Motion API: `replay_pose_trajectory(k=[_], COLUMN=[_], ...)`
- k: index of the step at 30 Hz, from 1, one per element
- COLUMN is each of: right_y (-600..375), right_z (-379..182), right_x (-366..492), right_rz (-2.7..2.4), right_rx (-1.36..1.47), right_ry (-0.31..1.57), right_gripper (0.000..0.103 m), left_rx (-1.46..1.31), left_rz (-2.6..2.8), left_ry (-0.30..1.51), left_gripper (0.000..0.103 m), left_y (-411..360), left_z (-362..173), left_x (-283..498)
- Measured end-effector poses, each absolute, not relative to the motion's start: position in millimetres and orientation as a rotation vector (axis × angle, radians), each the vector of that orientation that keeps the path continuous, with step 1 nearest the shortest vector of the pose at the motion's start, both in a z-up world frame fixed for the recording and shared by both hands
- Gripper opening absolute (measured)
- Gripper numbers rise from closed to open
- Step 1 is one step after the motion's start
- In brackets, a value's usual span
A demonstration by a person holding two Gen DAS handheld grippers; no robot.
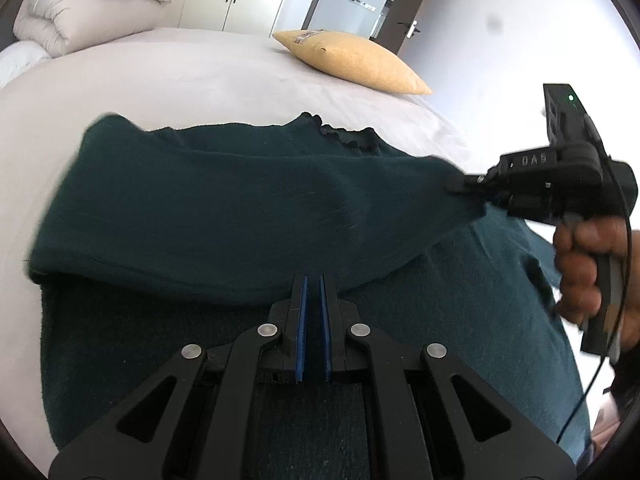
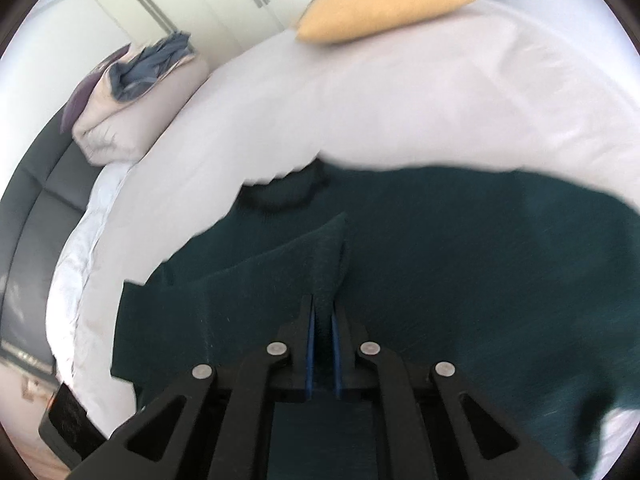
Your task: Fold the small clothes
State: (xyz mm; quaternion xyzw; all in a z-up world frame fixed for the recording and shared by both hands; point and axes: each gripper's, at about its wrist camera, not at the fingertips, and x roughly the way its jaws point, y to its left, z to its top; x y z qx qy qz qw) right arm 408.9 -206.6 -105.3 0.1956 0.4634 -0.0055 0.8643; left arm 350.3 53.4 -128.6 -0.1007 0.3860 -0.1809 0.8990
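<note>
Left wrist view shows a dark green knit garment spread on the pale bed sheet, with one flap of it lifted and carried across the body of the cloth. The left gripper has its blue-padded fingers drawn close together on the near edge of that flap, so it appears to pinch the fabric, though the cloth between the pads is too dark to make out clearly. The right gripper, seen from the side with a hand around its handle, is clamped on the far corner of the same flap. From the right wrist view, the right gripper holds a peak of green cloth standing up between its narrow fingers. I judge this to be the middle of a fold: both grippers carry one side of the garment over the rest. The next move would call for laying the flap down flat with its edge aligned, then letting go without dragging the layers askew. A yellow pillow and a rolled duvet lie well apart, toward the far side of the bed. Motion blur smears the garment's outline in both views, the collar is only partly legible, and the lower hem is cut off by the gripper bodies.
</note>
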Motion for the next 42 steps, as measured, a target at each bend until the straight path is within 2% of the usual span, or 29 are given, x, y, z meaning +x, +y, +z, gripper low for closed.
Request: replay_pose_trajectory(k=[9, 17, 23, 34, 38, 42], right_y=[-249, -248, -249, -256, -256, -256], right_z=[-122, -128, -127, -130, -128, -128], right_x=[393, 390, 387, 379, 379, 379], right_rz=[-0.108, -0.103, -0.107, -0.108, -0.112, -0.115], right_rx=[0.443, 0.429, 0.429, 0.452, 0.45, 0.456], right_ry=[1.006, 1.024, 1.031, 1.046, 1.061, 1.066], right_gripper=[0.008, 0.008, 0.008, 0.008, 0.008, 0.008], left_rx=[-0.087, -0.177, -0.193, -0.338, -0.311, -0.205], left_rz=[-0.422, -0.323, -0.188, -0.059, -0.06, -0.123], left_ry=[0.743, 0.632, 0.673, 0.646, 0.661, 0.746], left_gripper=[0.006, 0.006, 0.005, 0.005, 0.005, 0.005], left_y=[39, 80, 116, 202, 204, 171], left_z=[-115, -86, -76, -59, -54, -68], left_x=[326, 319, 365, 393, 399, 411])
